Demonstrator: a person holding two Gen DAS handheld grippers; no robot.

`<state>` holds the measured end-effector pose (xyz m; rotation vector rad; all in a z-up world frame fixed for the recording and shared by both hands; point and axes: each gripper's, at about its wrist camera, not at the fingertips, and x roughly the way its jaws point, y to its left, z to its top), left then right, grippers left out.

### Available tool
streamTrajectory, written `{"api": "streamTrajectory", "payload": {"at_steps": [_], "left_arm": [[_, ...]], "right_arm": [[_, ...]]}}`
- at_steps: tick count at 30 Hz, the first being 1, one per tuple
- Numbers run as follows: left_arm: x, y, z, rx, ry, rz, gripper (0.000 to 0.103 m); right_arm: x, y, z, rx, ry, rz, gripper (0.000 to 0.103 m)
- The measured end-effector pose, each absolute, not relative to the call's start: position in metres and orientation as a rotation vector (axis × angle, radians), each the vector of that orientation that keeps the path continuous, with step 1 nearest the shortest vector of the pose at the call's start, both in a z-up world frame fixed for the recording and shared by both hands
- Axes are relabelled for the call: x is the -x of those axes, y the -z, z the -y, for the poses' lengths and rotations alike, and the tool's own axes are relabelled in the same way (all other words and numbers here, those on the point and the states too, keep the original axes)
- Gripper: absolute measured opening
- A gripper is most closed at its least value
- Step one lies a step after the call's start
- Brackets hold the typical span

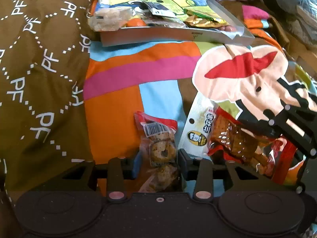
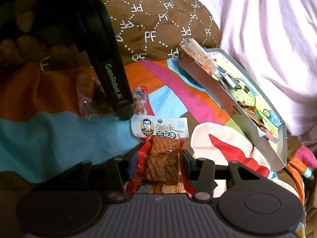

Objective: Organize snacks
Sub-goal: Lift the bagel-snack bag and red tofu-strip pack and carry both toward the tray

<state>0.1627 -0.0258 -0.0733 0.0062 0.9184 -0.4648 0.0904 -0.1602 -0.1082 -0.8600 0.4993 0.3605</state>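
My left gripper is shut on a clear snack packet of brown rings with a red top, low over the colourful bedsheet. My right gripper is shut on a red and white packet of brown tofu; that packet also shows in the left wrist view. The left gripper shows in the right wrist view as a black arm with its packet beside it. A grey shallow box at the back holds several snacks, with a pale rice bar on its left end; the box also shows in the right wrist view.
A brown cushion with white letters lies at the left. A pink cloth lies behind the box. The bedsheet stretches between the grippers and the box.
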Motion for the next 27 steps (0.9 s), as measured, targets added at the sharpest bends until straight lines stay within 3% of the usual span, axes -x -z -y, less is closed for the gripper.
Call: {"api": "streamTrajectory", "payload": {"at_steps": [10,27], "left_arm": [[-0.157,0.073,0.032,-0.117,0.491,-0.883,0.039],[-0.152,0.055,0.024,0.039,0.474,-0.75,0.036]], "right_arm": [[-0.089,0.11,0.16,0.858,-0.35,-0.495,0.051],[-0.09,0.115,0.165,0.959,-0.251,-0.408,0.051]]}}
